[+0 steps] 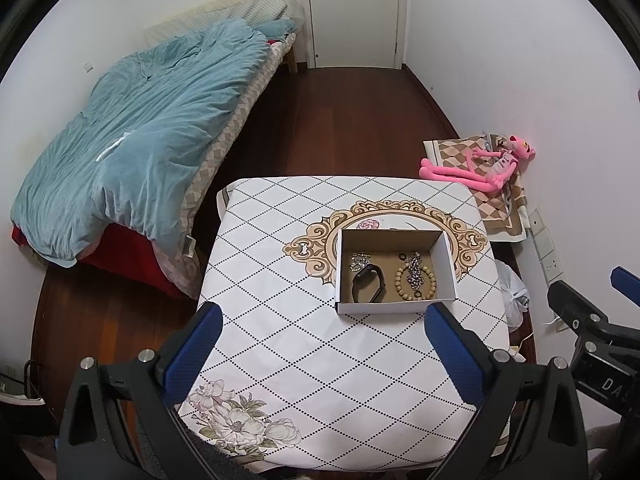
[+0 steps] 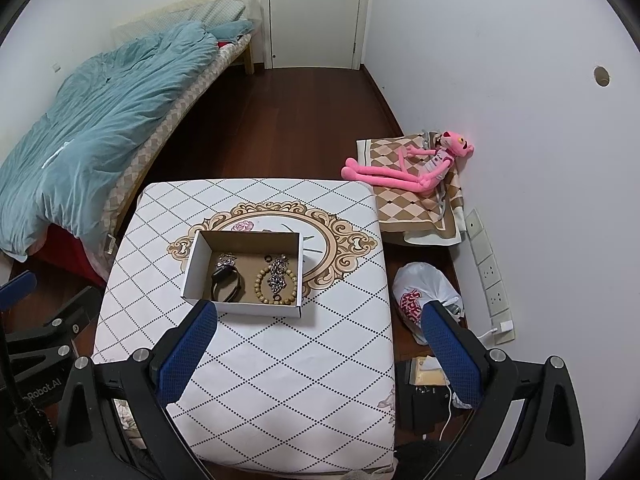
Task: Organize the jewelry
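A small open cardboard box [image 1: 394, 307] [image 2: 192, 268] sits on the table with the diamond-pattern cloth [image 1: 304, 352] [image 2: 280, 360]. Inside lie a black wristband [image 1: 370, 282] [image 2: 227, 282], a wooden bead bracelet [image 1: 400, 280] [image 2: 260, 286], a silver chain [image 1: 416, 274] [image 2: 277, 276], a small silver piece [image 1: 359, 261] [image 2: 227, 259] and a small dark ring [image 1: 402, 256] [image 2: 267, 258]. My left gripper [image 1: 324, 332] is open and empty, above the table in front of the box. My right gripper [image 2: 320, 328] is open and empty, in front of the box and to its right.
A bed with a teal quilt [image 1: 140, 128] [image 2: 92, 128] stands to the left. A pink plush toy [image 1: 480, 168] [image 2: 408, 168] lies on a patterned cloth by the right wall. A white plastic bag [image 2: 428, 296] sits on the floor right of the table. A closed door [image 1: 352, 12] is at the back.
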`<state>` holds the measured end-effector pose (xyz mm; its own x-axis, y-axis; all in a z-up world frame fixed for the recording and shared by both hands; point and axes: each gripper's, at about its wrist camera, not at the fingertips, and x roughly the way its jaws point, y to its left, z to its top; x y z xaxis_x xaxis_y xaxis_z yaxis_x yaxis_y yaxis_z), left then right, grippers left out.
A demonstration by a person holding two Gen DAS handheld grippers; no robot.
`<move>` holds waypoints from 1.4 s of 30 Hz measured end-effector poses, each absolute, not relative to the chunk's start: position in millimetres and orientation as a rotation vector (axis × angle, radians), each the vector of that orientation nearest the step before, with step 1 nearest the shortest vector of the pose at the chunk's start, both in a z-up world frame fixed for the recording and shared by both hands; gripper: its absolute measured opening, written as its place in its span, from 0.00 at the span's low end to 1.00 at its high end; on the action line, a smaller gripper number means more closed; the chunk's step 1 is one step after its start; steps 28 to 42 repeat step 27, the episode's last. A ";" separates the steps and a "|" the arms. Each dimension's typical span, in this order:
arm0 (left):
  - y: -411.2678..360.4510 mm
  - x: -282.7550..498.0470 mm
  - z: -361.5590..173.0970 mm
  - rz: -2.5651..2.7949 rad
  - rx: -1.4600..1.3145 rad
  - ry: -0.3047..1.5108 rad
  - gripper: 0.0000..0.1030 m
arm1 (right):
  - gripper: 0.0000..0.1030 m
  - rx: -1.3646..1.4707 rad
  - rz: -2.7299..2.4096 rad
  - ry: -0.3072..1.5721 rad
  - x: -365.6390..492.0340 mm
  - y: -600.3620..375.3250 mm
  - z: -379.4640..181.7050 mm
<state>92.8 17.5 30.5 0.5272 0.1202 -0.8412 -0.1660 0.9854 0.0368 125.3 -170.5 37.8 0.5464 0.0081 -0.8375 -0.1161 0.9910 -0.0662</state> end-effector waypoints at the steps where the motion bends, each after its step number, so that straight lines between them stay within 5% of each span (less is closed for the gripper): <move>1: 18.1 92.7 30.2 0.170 -0.051 1.001 1.00 | 1.00 -0.120 0.073 0.991 125.2 -170.5 37.9; 42: 21.6 93.8 32.1 0.176 -0.073 1.002 1.00 | 1.00 -0.119 0.079 0.989 125.0 -169.1 37.5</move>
